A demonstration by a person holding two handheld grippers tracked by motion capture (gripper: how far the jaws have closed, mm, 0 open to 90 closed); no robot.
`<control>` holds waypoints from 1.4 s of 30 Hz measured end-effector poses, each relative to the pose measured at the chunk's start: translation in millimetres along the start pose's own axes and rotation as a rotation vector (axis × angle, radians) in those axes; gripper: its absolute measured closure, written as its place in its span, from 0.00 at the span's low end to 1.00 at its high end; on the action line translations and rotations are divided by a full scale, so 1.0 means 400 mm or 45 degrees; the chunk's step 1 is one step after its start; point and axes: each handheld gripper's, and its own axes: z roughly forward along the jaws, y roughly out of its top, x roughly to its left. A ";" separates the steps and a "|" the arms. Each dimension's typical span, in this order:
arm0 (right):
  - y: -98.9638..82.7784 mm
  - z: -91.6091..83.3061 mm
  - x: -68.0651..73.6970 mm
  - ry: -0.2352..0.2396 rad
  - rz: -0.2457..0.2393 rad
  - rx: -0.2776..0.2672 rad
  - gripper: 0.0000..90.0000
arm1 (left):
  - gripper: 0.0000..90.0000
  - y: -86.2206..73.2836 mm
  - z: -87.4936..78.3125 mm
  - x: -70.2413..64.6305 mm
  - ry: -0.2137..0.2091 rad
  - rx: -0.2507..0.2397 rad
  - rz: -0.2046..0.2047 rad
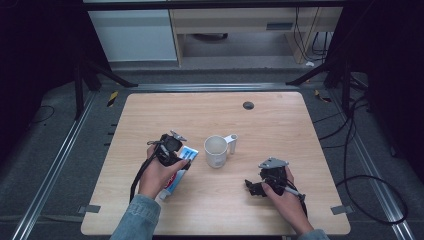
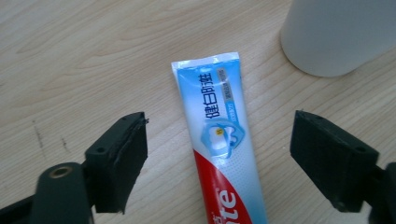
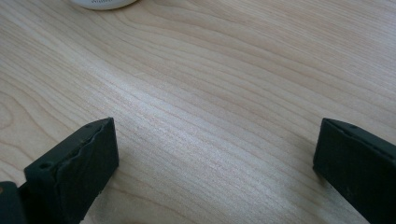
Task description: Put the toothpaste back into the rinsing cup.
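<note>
A toothpaste tube (image 1: 181,170), blue and white at its flat end and red further down, lies flat on the wooden table (image 1: 280,120) left of a white mug (image 1: 216,151). My left gripper (image 1: 181,159) hovers over the tube. In the left gripper view the tube (image 2: 219,140) runs up between the two black jaws of the left gripper (image 2: 222,123), which stand apart on either side without touching it. The mug (image 2: 336,32) is at that view's top right. My right gripper (image 1: 252,187) rests lower right of the mug, and the right gripper (image 3: 215,140) is open over bare wood.
A small pale upright piece (image 1: 232,142) stands against the mug's right side. A dark round hole (image 1: 248,105) sits near the table's far edge. The mug's base (image 3: 105,3) shows at the top of the right gripper view. Cables trail on the floor to the right.
</note>
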 end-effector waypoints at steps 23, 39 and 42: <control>0.000 0.000 0.000 0.000 0.001 0.000 0.00 | 0.32 0.026 0.123 0.015 -0.075 0.390 0.029; 0.000 0.000 0.000 0.000 0.001 0.000 0.00 | 0.37 0.050 0.161 0.023 -0.107 0.447 0.003; 0.000 0.000 0.000 0.000 0.001 0.000 0.00 | 0.39 0.051 0.162 0.022 -0.116 0.445 0.000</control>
